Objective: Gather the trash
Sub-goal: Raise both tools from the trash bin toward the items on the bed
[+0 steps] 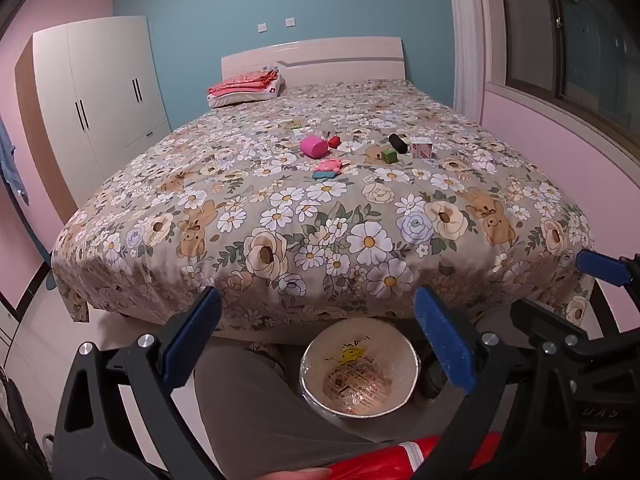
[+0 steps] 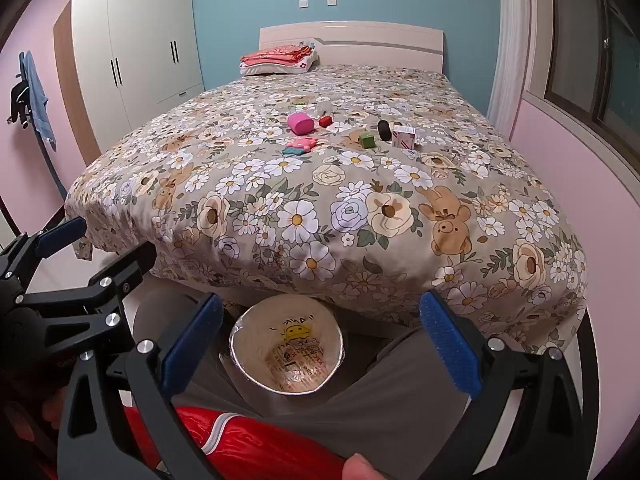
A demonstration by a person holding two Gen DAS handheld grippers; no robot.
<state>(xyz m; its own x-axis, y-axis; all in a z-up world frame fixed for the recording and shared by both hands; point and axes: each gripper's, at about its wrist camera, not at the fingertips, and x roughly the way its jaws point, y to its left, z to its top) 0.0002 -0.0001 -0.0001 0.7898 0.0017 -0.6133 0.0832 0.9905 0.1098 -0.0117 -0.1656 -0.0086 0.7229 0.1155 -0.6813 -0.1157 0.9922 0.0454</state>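
left gripper (image 1: 316,344): its two blue pads stand wide apart with nothing between them. it points down over the foot of the bed.
right gripper (image 2: 320,344): wide apart too, and it holds nothing. it sits just beside the left one, which shows at the left edge of its view.
bed (image 2: 520,272): big, with a flower and bear blanket. it fills most of both views.
wardrobe (image 1: 100,92): white with dark handles, against the pink wall left of the bed.
folded clothes (image 1: 246,86): a pink and white pile at the far end, by the headboard.
bin (image 1: 308,392): a round bin lined with a clear bag, on the floor at the foot of the bed, between the person's grey trouser legs. it is right under both grippers. only the bag's print shows inside; i see no trash in it.
trash on the bed: small things lie in a bunch in the middle of the blanket, well apart from both grippers and from the bin.
pink cup (image 1: 313,147): on its side, at the left of the bunch.
pink toy (image 1: 328,168): flat, nearest to the grippers.
black roll (image 1: 398,143): at the right, near the box.
small box (image 1: 421,148): white and pink, standing up, farthest right.
green block (image 1: 388,155): just beside the black roll.
red bit (image 1: 334,141): just right of the pink cup.
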